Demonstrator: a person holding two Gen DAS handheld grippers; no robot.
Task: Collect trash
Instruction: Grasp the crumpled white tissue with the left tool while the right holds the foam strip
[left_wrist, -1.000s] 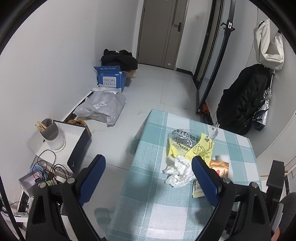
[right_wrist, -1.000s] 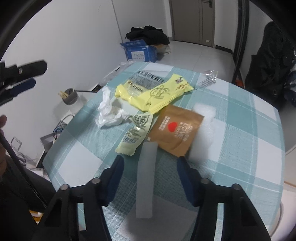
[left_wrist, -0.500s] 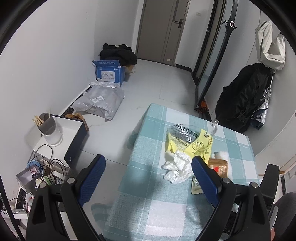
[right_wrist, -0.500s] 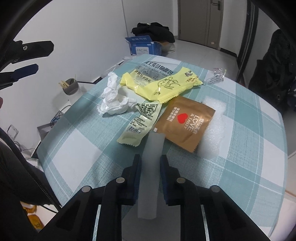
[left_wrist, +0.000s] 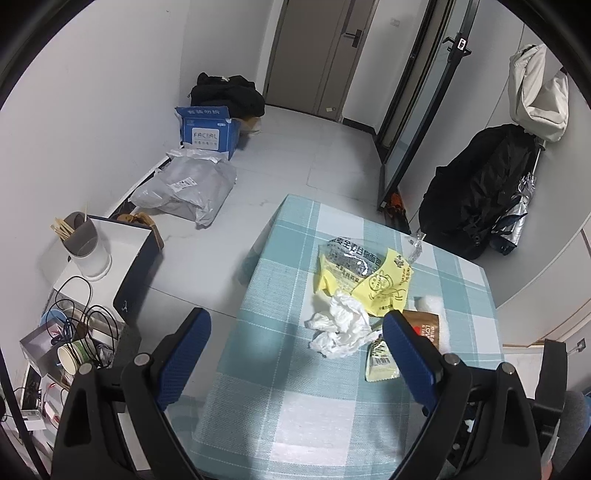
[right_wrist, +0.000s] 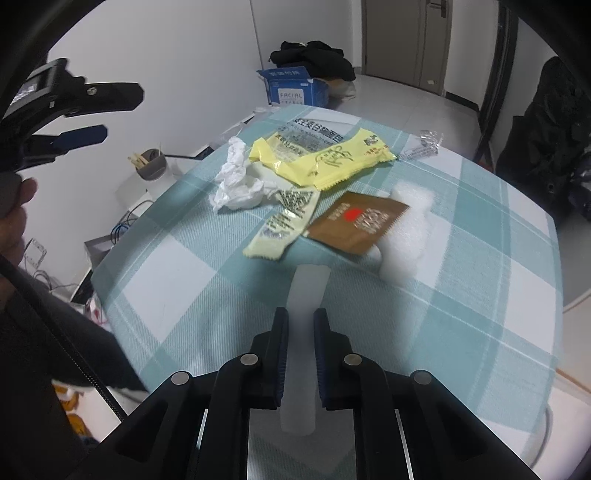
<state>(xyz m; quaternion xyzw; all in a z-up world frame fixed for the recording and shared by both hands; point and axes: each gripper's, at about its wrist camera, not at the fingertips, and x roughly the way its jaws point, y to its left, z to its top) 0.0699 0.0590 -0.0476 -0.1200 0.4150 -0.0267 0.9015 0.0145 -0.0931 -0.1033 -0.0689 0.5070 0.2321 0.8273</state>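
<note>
Teal-and-white checked cloth covers the table (right_wrist: 177, 266), with bare room at its near edge. The right gripper (right_wrist: 300, 325) is closing on a white foam strip (right_wrist: 306, 291) — pads against both long sides. Behind lie a crinkled yellow wrapper (right_wrist: 317, 162), a flat brown sachet (right_wrist: 356, 221) and crumpled tissue (right_wrist: 236, 181); the left gripper (left_wrist: 295, 350) hangs wide open, empty.

The left gripper (left_wrist: 295, 354) hangs above the near edge of a table (left_wrist: 280, 417) in teal-and-white check cloth, its blue pads spread wide with nothing between them. On the cloth lie a crumpled white tissue (left_wrist: 341, 326), a yellow wrapper (left_wrist: 365, 280), a brown sachet (left_wrist: 424, 328) and a small pale-yellow packet (left_wrist: 380, 363). A blue box (left_wrist: 207, 131) sits on the floor by the wall
</note>
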